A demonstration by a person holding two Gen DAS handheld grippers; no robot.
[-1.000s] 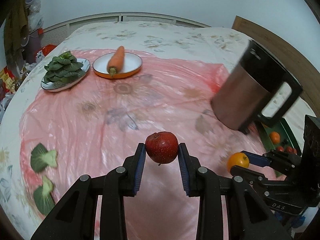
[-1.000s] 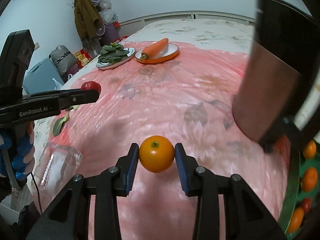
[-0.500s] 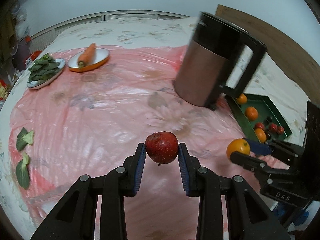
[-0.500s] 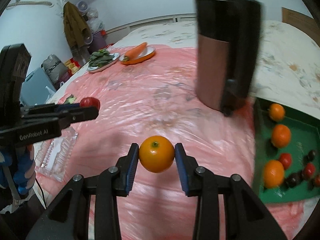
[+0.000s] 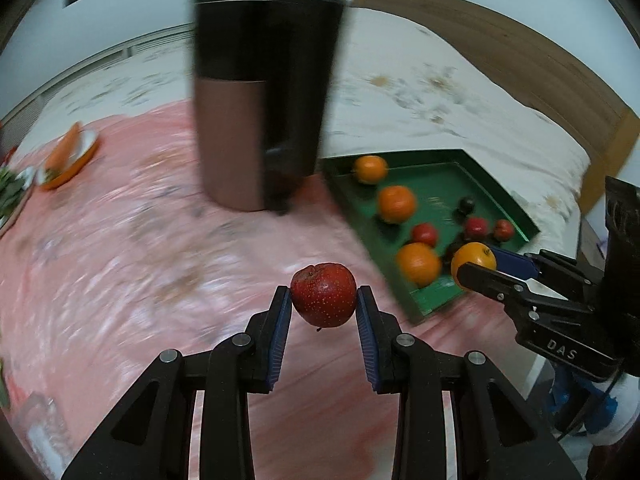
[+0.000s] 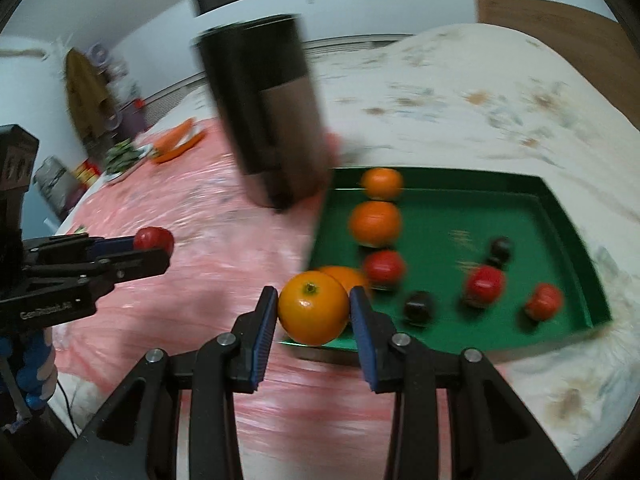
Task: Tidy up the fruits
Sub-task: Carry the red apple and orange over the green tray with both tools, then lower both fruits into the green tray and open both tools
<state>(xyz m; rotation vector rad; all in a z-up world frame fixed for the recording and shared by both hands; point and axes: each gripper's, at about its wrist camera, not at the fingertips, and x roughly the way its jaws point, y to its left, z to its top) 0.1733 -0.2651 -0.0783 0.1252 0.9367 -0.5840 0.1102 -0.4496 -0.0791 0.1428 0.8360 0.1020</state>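
My left gripper (image 5: 323,312) is shut on a red apple (image 5: 323,294), held above the pink cloth just left of the green tray (image 5: 436,176). My right gripper (image 6: 313,316) is shut on an orange (image 6: 313,307), held above the near left corner of the green tray (image 6: 560,216). The tray holds several oranges, red fruits and dark fruits. The left gripper with the apple (image 6: 154,239) shows at the left of the right wrist view; the right gripper with the orange (image 5: 473,258) shows at the right of the left wrist view.
A tall copper and black kettle (image 5: 260,120) stands on the pink cloth (image 5: 120,240) just behind the tray's left end. A carrot on an orange plate (image 5: 66,156) and a plate of greens (image 6: 122,156) lie far back left. The bed's right edge is close.
Both grippers have swung to the right with their fruit. The green tray has come into full view ahead, and the kettle now stands in the middle background.
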